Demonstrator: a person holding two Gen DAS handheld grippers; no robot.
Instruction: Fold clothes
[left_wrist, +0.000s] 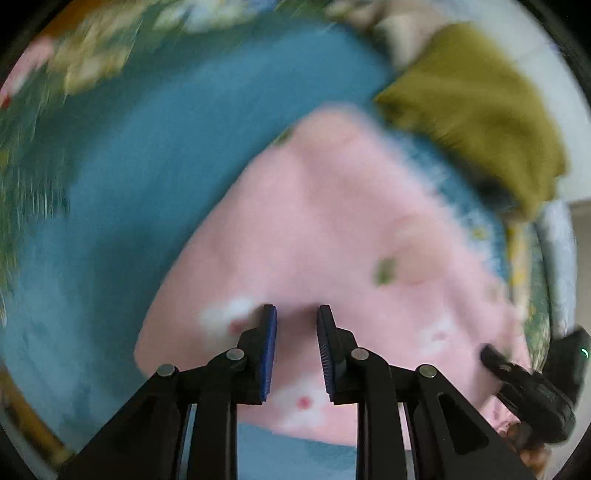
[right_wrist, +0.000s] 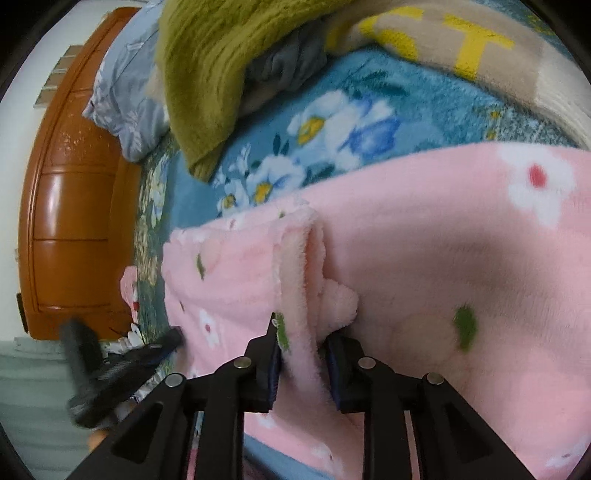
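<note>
A pink fleece garment (left_wrist: 332, 236) with white flowers lies on a blue floral blanket (left_wrist: 155, 155). My left gripper (left_wrist: 296, 314) is open just above the pink fleece, nothing between its pads; the view is blurred. My right gripper (right_wrist: 301, 339) is shut on a thick folded edge of the pink garment (right_wrist: 424, 266), which bunches between its pads. The right gripper also shows in the left wrist view (left_wrist: 524, 384) at the garment's right edge. The left gripper shows blurred in the right wrist view (right_wrist: 110, 365) at the garment's left edge.
An olive-green fuzzy garment (right_wrist: 221, 62) and a beige-and-yellow knit (right_wrist: 443, 40) are piled at the far side of the bed. A grey pillow (right_wrist: 125, 103) lies by the orange wooden headboard (right_wrist: 70, 206). The blue blanket (right_wrist: 351, 122) covers the bed.
</note>
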